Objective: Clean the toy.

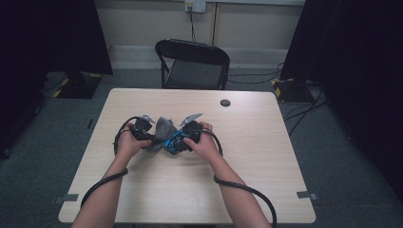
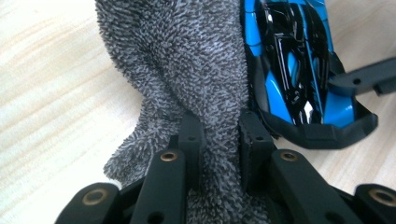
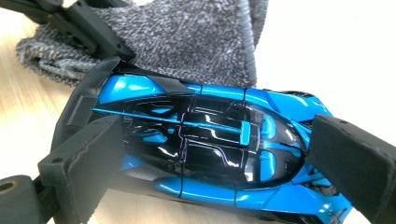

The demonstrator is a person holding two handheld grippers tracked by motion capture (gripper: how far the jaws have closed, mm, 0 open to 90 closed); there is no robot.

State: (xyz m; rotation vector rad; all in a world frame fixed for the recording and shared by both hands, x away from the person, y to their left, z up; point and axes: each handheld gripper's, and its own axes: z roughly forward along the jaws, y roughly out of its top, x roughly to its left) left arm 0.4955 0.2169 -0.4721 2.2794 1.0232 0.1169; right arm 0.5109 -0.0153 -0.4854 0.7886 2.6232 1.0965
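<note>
A grey terry cloth lies bunched at the middle of the light wooden table. My left gripper is shut on a fold of this cloth, which is pinched between its two black pads. A glossy blue and black toy car sits right beside the cloth, touching it. My right gripper is shut on the car, one pad at its tail and one at its nose. In the high view both hands meet over the car. The car also lies to the right of the cloth.
A black folding chair stands behind the table's far edge. A small dark round cap sits in the tabletop near the back. Cables trail from both grippers over the front edge. Dark curtains hang at both sides.
</note>
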